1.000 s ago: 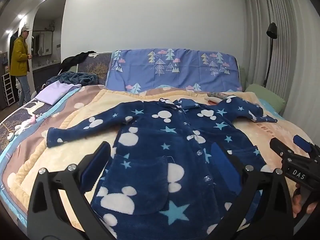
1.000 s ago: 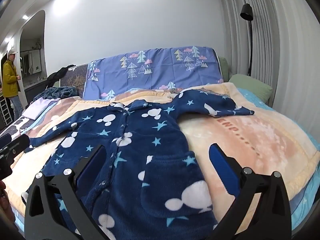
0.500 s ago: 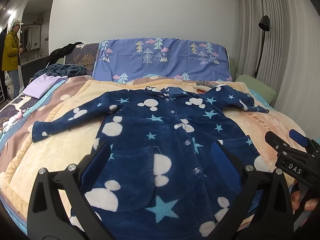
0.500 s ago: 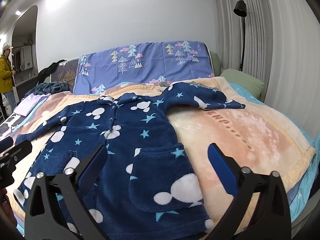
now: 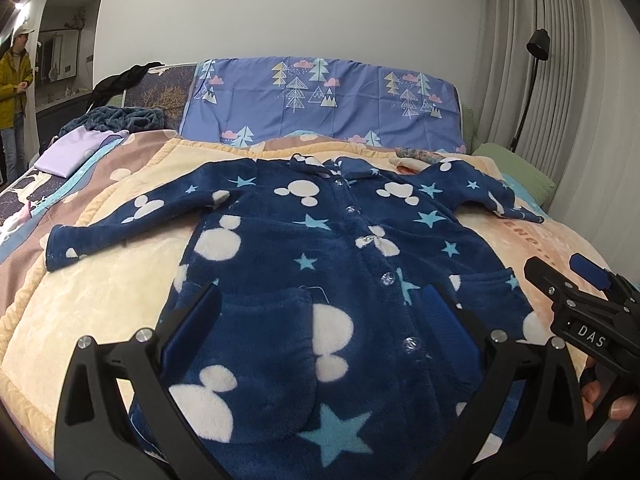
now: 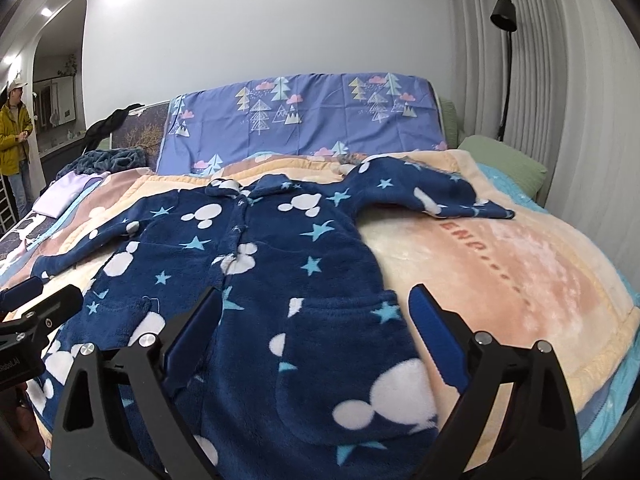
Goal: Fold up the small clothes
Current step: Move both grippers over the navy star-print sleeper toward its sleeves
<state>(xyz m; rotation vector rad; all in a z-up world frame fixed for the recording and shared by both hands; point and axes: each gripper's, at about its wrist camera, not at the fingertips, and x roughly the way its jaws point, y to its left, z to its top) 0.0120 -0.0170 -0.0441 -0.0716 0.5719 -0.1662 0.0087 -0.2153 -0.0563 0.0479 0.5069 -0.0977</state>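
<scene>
fleece robe [image 5: 320, 264] spread flat, front up, on the bed blanket [image 5: 100, 292].
left gripper [image 5: 320, 320] at 6 o'clock, spread wide above the left pocket; right gripper [image 6: 316, 324] at 6 o'clock, wide, unloaded, above the right pocket; collar at 12 o'clock.

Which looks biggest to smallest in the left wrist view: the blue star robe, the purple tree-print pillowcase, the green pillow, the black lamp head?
1. Blue star robe, though nearness to the camera inflates it
2. Purple tree-print pillowcase
3. Green pillow, partly hidden
4. Black lamp head
</scene>
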